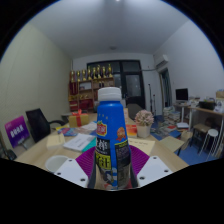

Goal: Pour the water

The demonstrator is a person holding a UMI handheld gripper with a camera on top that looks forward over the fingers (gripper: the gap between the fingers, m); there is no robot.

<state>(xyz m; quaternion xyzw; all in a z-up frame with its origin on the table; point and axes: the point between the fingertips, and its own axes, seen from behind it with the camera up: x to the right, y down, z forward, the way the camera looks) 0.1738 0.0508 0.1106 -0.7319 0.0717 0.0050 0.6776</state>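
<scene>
A blue plastic bottle (pixel 111 135) with a white cap and a label in red, white and green stands upright between my fingers. My gripper (pixel 111 168) is shut on the bottle, both purple pads (pixel 134 160) pressing its lower sides. The bottle is lifted in front of the table and hides what lies straight ahead. No cup or other vessel for the water shows near the fingers.
A cluttered wooden table (pixel 165 148) stretches ahead with papers, small boxes and a flower pot (pixel 144 121). A black chair (pixel 40 124) stands at the left. Shelves with bottles (pixel 88 84) line the back wall. A desk with monitors (pixel 190 100) is at the right.
</scene>
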